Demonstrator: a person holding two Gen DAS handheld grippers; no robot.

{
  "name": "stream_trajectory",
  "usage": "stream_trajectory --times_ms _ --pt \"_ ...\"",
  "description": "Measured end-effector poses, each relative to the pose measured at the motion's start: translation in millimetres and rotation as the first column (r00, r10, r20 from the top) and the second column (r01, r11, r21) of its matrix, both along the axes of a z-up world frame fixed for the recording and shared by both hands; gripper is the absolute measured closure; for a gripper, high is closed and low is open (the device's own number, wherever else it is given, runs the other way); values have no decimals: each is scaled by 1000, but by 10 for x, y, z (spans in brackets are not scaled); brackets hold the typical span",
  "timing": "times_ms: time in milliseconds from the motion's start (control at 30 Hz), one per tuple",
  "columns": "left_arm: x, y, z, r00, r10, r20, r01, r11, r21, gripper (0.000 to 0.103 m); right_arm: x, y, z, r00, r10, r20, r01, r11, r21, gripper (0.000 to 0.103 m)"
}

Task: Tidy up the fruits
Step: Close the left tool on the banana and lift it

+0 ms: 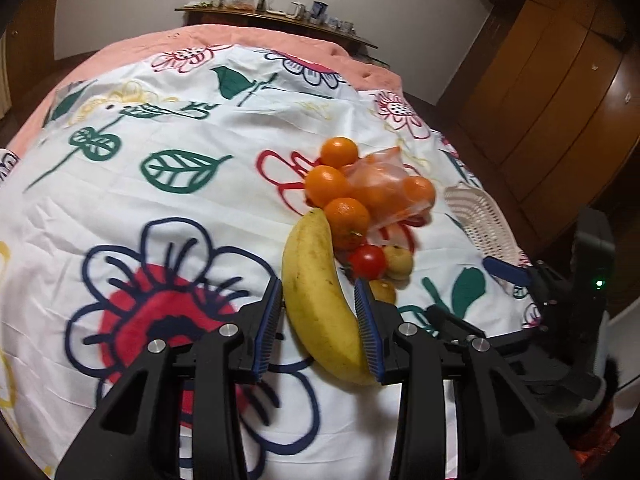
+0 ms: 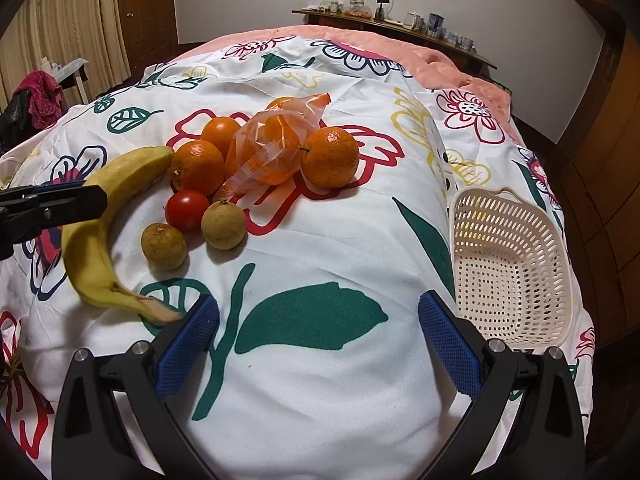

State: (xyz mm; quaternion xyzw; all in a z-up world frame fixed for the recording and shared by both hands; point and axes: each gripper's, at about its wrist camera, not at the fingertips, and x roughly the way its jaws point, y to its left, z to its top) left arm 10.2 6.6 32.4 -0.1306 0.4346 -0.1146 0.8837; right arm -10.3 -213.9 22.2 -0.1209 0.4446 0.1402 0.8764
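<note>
A yellow banana (image 1: pixel 320 300) lies on the flowered bedsheet between the blue pads of my left gripper (image 1: pixel 320 292), which is open around it with a gap on the left side. The banana also shows in the right wrist view (image 2: pixel 100 220). Beyond it lie several oranges (image 1: pixel 346 216), an orange plastic bag (image 2: pixel 272 148) holding more, a red tomato (image 2: pixel 187 210) and two brownish round fruits (image 2: pixel 223 224). A cream perforated basket (image 2: pixel 512 264) lies empty at the right. My right gripper (image 2: pixel 318 316) is open and empty over the sheet, left of the basket.
The bed's right edge drops off just past the basket. A wooden wardrobe (image 1: pixel 560 100) stands to the right. A shelf with jars (image 2: pixel 392 24) runs along the far wall. Clothes (image 2: pixel 40 100) hang at the far left.
</note>
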Motion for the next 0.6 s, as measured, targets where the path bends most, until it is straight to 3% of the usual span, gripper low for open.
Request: stream_trajectory --times_ms 167,233,400,600 --pt "7 15 -37 999 -23 -22 21 995 -94 58 7 4 -3 1000 0 1 0 1000 0 5" --pt "-7 -13 -33 999 -35 -16 33 993 -110 49 -3 0 -4 1000 0 1 0 1000 -1 5" --pt "-36 -17 -33 999 -49 -22 46 988 -150 40 -3 -7 -7 1000 0 1 0 1000 -1 5" --pt "-76 4 -49 997 -67 -36 60 981 -184 36 0 -6 -8 1000 -1 2 1 1000 -1 5"
